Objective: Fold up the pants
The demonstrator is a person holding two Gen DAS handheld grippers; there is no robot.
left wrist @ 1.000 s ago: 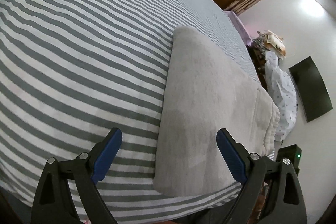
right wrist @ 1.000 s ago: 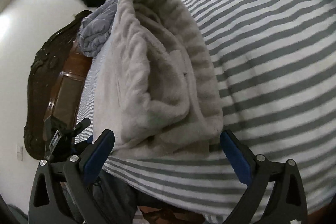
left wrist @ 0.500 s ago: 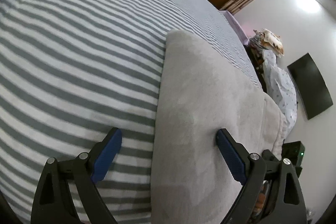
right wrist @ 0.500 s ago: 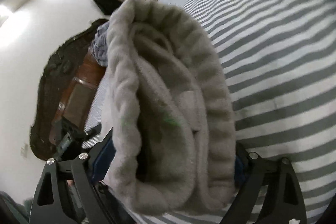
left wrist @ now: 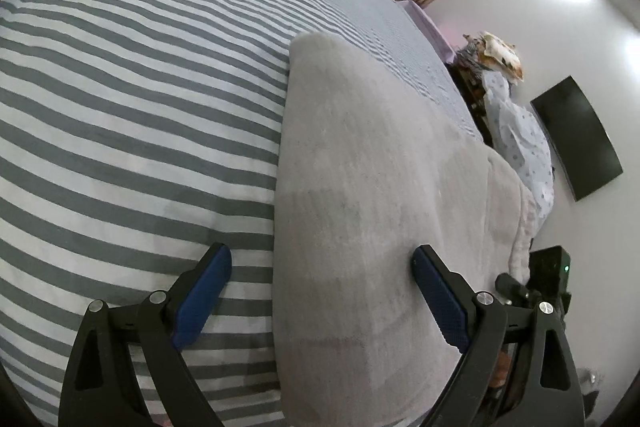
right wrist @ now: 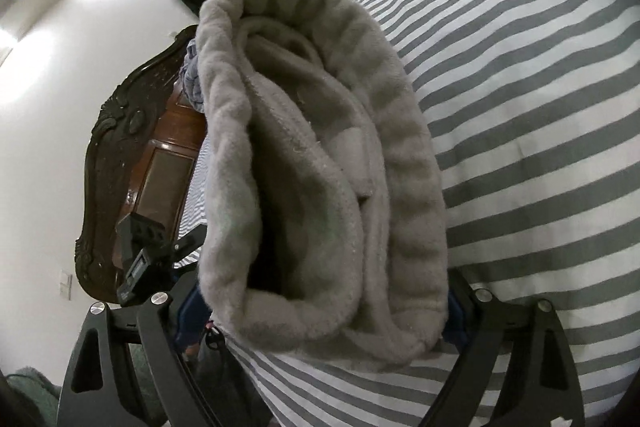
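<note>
Pants [left wrist: 360,187], pale grey and fleecy, lie stretched along the near edge of the striped bed [left wrist: 140,87], already doubled into a long band. Thick, plush fabric here, so my read is soft, floppy and fairly light: no stiffness to hold a crease, and the layers will slump or slide apart unless every one is caught in the bite. Best hold, I'd say, is right at the bunched end, across the full stack of layers near the ribbed band.

Left hand-held gripper [left wrist: 320,303] sits with its jaws wide apart, blue pads straddling the inner edge of the band, one pad over bare stripes, the other over fleece. It grips nothing.

Right hand-held gripper [right wrist: 320,311] is at the other end. The rolled, gaping end of the pants [right wrist: 320,167] fills the space between its fingers, and the pads are mostly hidden behind the fleece. The fabric looks gathered between them, but whether they are actually pinching it, I cannot tell.

Now the views trade secrets. The left camera shows the smooth, flat top of the band running away toward a wall-mounted screen [left wrist: 576,143], no layers visible. The right camera looks straight into the open end, showing the nested folds, the ribbed edge, and a dark carved headboard [right wrist: 132,167] beyond.
</note>
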